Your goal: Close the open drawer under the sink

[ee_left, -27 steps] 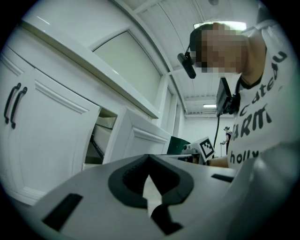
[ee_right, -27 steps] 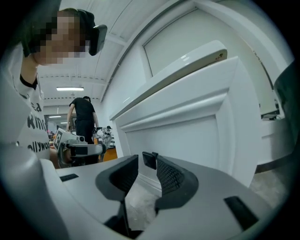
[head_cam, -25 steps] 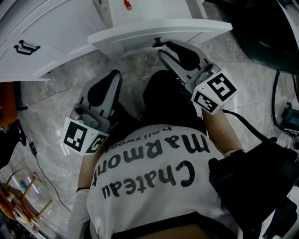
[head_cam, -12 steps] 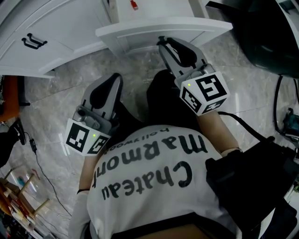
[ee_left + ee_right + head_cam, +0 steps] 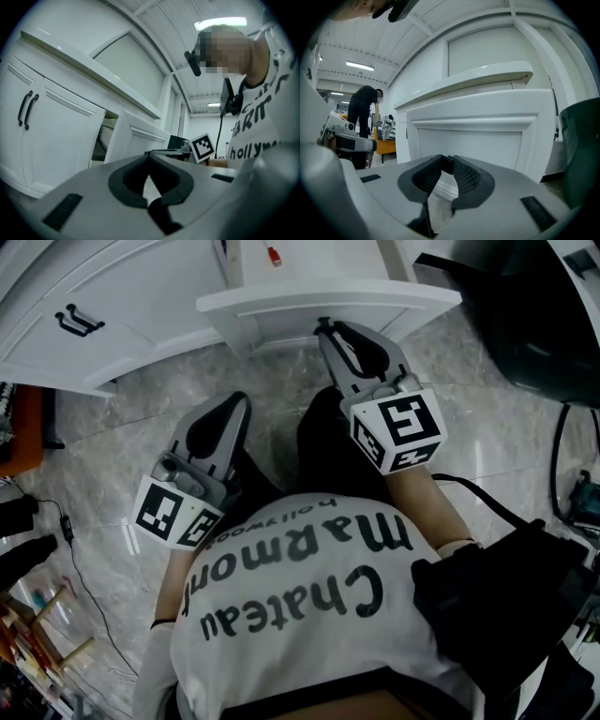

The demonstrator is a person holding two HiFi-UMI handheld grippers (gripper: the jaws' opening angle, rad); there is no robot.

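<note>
Drawer: the open drawer (image 5: 328,298) juts from the white cabinet (image 5: 141,287) at 12 o'clock in your head view. Its panelled front faces you, and it also fills the middle of the right gripper view (image 5: 478,136).
Drawer handle: the dark drawer handle (image 5: 447,165) sits at the middle of that front, mostly covered by gripper tips.
Right hand: your arm reaches ahead to 12 o'clock. The gripper is tipped slightly downward, with its marker cube (image 5: 398,432) toward your chest.
Right gripper: the jaws of your right gripper (image 5: 323,326) have just been closing. The drawer handle stands between the tips, and the pads look pressed on it.
Left hand: it is low over the marble floor (image 5: 112,446), at 8 o'clock from your right gripper. It points level toward 1 o'clock and is well apart from the drawer.
Left gripper: your left gripper (image 5: 236,401) has its tips pressed together, with nothing between them.
Cabinet door handles: the black cabinet door handles (image 5: 77,320) are at 10 o'clock.
</note>
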